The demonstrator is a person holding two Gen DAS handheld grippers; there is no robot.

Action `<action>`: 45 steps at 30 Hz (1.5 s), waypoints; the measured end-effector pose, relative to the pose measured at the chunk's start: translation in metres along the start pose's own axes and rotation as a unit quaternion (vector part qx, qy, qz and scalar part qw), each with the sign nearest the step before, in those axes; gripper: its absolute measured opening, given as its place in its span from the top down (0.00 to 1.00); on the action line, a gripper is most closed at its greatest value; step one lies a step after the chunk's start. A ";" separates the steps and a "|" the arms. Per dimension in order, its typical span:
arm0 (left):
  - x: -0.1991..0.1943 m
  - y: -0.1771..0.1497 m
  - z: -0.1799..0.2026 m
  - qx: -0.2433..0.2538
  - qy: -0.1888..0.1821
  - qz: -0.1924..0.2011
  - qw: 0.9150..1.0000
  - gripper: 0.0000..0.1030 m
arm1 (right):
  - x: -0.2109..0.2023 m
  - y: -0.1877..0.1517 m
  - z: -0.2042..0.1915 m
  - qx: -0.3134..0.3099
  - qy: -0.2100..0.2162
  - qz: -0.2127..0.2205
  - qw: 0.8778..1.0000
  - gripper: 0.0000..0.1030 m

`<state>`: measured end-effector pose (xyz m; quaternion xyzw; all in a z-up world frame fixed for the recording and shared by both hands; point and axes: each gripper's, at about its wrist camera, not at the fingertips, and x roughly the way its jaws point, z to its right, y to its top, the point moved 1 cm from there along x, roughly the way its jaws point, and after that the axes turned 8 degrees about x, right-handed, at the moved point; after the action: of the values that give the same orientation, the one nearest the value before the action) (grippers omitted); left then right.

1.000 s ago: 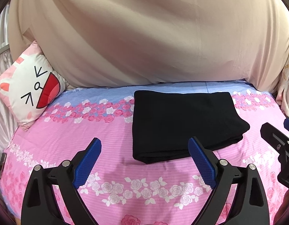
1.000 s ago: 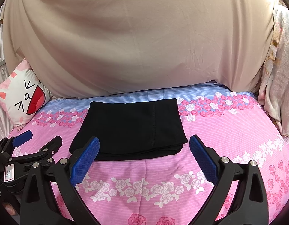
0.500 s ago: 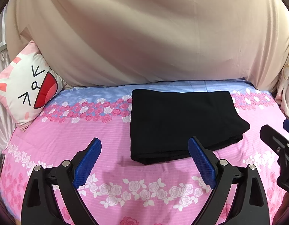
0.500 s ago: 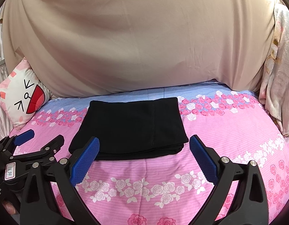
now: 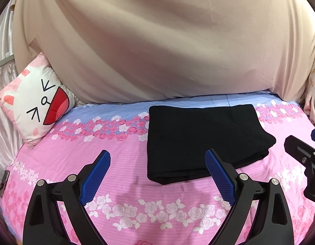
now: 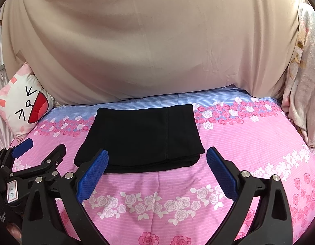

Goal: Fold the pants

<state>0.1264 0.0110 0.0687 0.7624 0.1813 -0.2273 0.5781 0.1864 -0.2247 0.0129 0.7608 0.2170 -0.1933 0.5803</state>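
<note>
The black pants (image 5: 200, 138) lie folded into a flat rectangle on the pink flowered bed sheet (image 5: 120, 163); they also show in the right wrist view (image 6: 143, 136). My left gripper (image 5: 157, 175) is open and empty, held above the sheet just in front of the pants' near left edge. My right gripper (image 6: 156, 173) is open and empty, just in front of the pants' near edge. The left gripper (image 6: 38, 150) also shows at the left of the right wrist view, and the right gripper's black finger (image 5: 300, 153) at the right edge of the left wrist view.
A cat-face cushion (image 5: 35, 104) leans at the back left. A beige cloth (image 5: 157, 40) hangs behind the bed. A flowered curtain (image 6: 304, 81) hangs at the right. The sheet (image 6: 249, 143) lies flat around the pants.
Both grippers have drawn back slightly from the pants; they stay open. The pants have not moved.
</note>
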 end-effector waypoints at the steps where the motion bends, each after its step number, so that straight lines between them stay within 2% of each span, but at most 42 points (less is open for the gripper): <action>1: -0.001 0.000 0.000 0.000 -0.001 0.000 1.000 0.11 | -0.001 0.000 0.000 -0.001 0.000 0.000 1.000 0.08; 4: -0.002 0.002 0.000 0.000 0.001 -0.008 1.000 0.11 | -0.003 0.000 0.001 -0.002 -0.002 0.001 1.000 0.08; 9: -0.004 0.000 -0.004 -0.016 -0.029 -0.021 0.999 0.11 | -0.010 0.000 0.003 -0.001 -0.003 0.001 1.000 0.08; 24: -0.031 -0.006 0.000 -0.011 -0.024 -0.009 1.000 0.11 | -0.034 -0.001 0.002 -0.004 0.003 0.016 1.000 0.08; 45: -0.032 -0.004 0.004 -0.007 -0.020 -0.010 1.000 0.11 | -0.036 0.000 0.004 -0.003 0.002 0.017 1.000 0.08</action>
<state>0.0967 0.0083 0.0824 0.7518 0.1784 -0.2470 0.5848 0.1565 -0.2322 0.0319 0.7630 0.2057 -0.1816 0.5852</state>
